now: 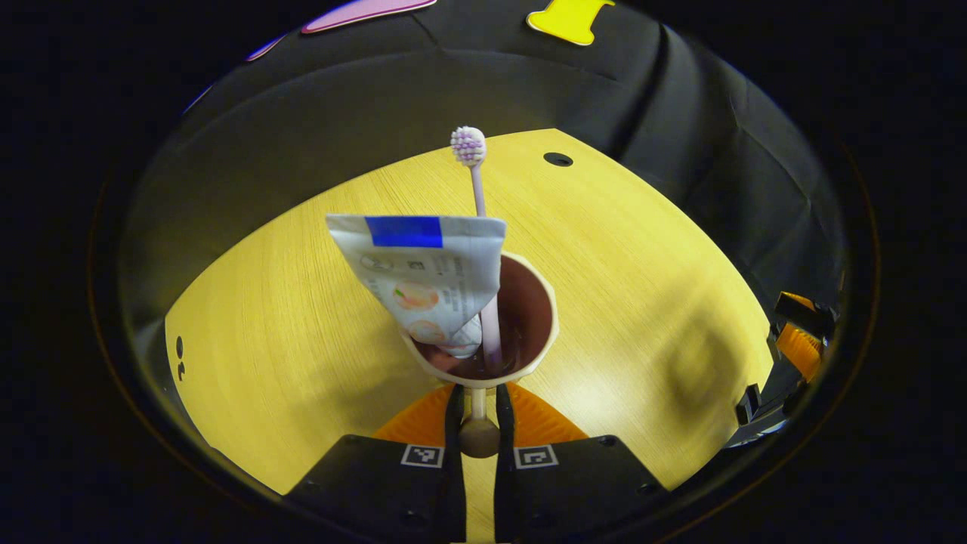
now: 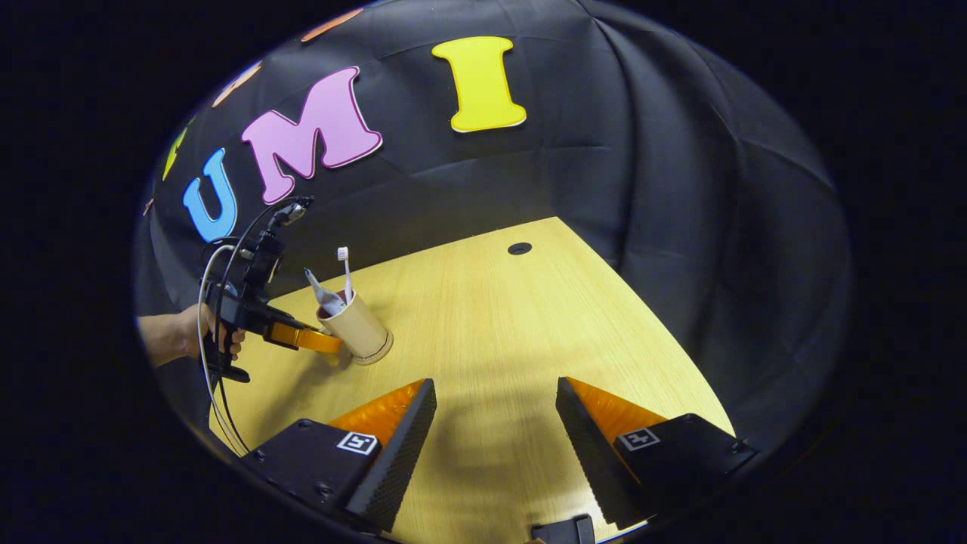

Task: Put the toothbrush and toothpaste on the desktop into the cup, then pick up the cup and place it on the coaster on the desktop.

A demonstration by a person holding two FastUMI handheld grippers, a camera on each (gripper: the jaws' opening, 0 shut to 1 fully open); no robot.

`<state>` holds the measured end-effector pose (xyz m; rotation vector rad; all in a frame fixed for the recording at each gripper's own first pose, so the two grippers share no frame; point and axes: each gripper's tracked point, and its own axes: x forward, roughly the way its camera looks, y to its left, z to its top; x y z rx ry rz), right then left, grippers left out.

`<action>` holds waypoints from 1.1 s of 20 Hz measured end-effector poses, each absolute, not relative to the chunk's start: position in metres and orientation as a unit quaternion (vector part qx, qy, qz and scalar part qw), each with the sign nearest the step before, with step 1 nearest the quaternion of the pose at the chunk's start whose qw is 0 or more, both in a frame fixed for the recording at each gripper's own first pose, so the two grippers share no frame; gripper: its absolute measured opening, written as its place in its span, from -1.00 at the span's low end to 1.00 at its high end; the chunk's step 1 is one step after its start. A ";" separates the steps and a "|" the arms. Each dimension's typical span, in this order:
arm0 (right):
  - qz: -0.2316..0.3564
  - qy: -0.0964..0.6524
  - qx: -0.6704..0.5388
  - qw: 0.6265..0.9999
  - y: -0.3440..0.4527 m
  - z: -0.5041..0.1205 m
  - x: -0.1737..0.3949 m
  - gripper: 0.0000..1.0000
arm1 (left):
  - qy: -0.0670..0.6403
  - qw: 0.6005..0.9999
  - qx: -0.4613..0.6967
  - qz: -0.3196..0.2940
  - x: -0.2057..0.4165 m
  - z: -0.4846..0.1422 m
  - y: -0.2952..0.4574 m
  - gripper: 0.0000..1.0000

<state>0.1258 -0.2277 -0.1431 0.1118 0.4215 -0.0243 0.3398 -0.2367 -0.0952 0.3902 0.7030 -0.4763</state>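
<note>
A cream cup (image 1: 529, 355) with a dark inside holds a white toothpaste tube (image 1: 427, 279) and a pale pink toothbrush (image 1: 470, 147), bristles up. My left gripper (image 1: 479, 394) is shut on the cup's handle (image 1: 479, 434), one finger on each side. In the right gripper view the cup (image 2: 356, 326) stands tilted on the wooden desktop (image 2: 491, 340), with a pale ring at its base; I cannot tell whether that ring is the coaster. There the left gripper (image 2: 321, 342), held by a hand (image 2: 189, 332), grips the cup from the left. My right gripper (image 2: 495, 423) hangs open over bare desktop, with nothing between its fingers.
The desktop (image 1: 302, 302) has a round cable hole (image 2: 519, 248) near its far edge. Black cloth walls close in behind and to the right. The right gripper (image 1: 793, 344) shows at the right edge of the left gripper view. Cables (image 2: 215, 393) hang from the left gripper.
</note>
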 end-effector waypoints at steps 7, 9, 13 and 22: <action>0.001 0.219 0.052 0.974 -0.217 -0.150 0.124 0.97 | 0.333 0.897 0.197 -0.212 0.339 -0.095 -0.235 -0.51; -0.005 0.212 0.051 0.976 -0.218 -0.146 0.124 0.96 | 0.327 0.900 0.199 -0.208 0.337 -0.092 -0.232 -0.51; -0.002 0.208 0.056 0.977 -0.212 -0.143 0.122 0.97 | 0.309 0.911 0.179 -0.209 0.326 -0.083 -0.230 0.35; 0.026 0.185 0.039 0.982 -0.177 -0.115 0.110 0.96 | 0.177 0.963 0.141 -0.149 0.224 -0.031 -0.157 0.94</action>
